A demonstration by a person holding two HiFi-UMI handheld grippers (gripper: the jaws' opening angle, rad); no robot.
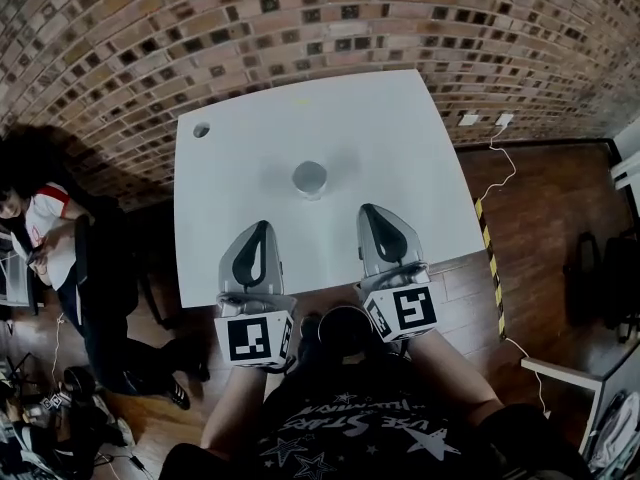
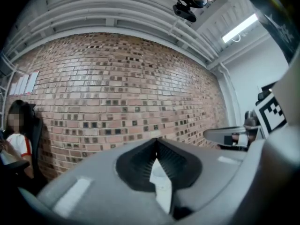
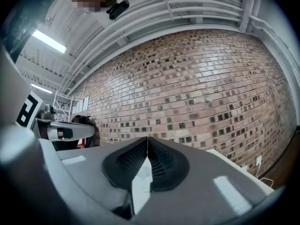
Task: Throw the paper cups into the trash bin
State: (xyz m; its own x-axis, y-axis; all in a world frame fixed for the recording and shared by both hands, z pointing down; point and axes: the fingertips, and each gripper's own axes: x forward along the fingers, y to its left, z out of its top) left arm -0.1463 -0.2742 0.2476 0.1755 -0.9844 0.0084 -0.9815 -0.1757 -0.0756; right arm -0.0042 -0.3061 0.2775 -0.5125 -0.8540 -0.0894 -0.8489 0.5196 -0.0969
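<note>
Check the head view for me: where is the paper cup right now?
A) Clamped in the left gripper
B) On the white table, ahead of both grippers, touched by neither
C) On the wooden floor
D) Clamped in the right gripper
B: the paper cup sits near the middle of the white table, apart from the left gripper and the right gripper, whose jaws are together on nothing.

A table (image 1: 420, 148) is set against a brick wall (image 1: 300, 28). A paper cup (image 1: 308, 178) is placed near the table's middle. The left gripper (image 1: 262, 230) and right gripper (image 1: 370, 213) are held side by side over the near edge, and the cup is found beyond and between them. A person (image 1: 45, 228) is seated left of the table.
</note>
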